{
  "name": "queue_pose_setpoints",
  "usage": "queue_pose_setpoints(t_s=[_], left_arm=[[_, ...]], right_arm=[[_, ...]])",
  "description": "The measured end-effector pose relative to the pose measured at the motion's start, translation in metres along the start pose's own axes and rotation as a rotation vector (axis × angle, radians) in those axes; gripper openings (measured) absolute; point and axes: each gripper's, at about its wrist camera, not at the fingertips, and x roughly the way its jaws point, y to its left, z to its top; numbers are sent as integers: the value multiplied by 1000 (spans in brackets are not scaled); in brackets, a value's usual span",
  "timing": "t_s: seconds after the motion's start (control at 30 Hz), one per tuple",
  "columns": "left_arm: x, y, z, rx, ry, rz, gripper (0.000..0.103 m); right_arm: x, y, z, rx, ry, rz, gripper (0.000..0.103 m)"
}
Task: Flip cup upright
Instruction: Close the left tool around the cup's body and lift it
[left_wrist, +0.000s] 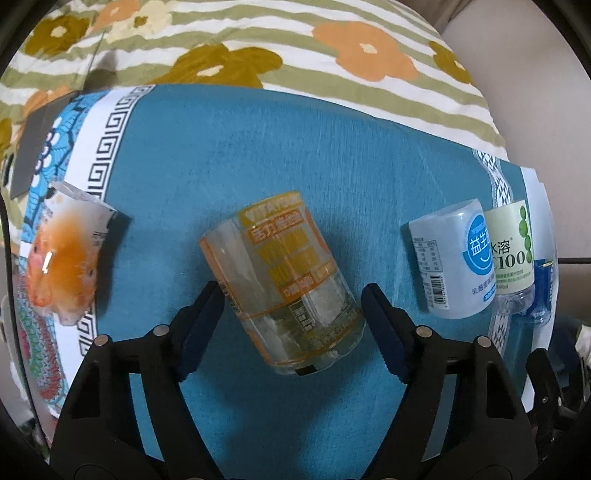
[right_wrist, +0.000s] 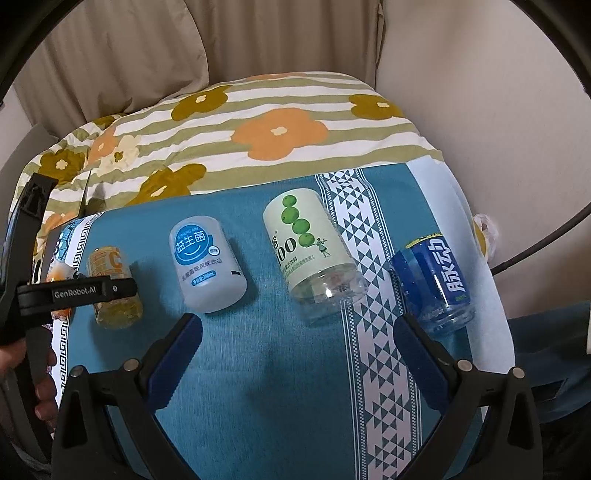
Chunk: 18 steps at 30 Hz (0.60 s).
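Several cut-bottle cups stand in a row on a teal cloth. A clear cup with an orange label stands between the open fingers of my left gripper, untouched by either pad as far as I can see. It also shows in the right wrist view, partly behind the left gripper's black body. My right gripper is open and empty above the cloth, in front of the white-blue cup and the green-label cup.
An orange-pink printed cup stands at the left on the cloth's patterned border. A blue cup stands at the right, close to my right finger. A floral striped quilt lies behind. A black cable hangs at the right.
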Motion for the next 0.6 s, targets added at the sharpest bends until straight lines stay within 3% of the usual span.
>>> queue_pose_setpoints(t_s=[0.6], left_arm=[[-28,-9,-19,58,-42,-42,76]], right_arm=[[-11,0,-4,4,-28,7,103]])
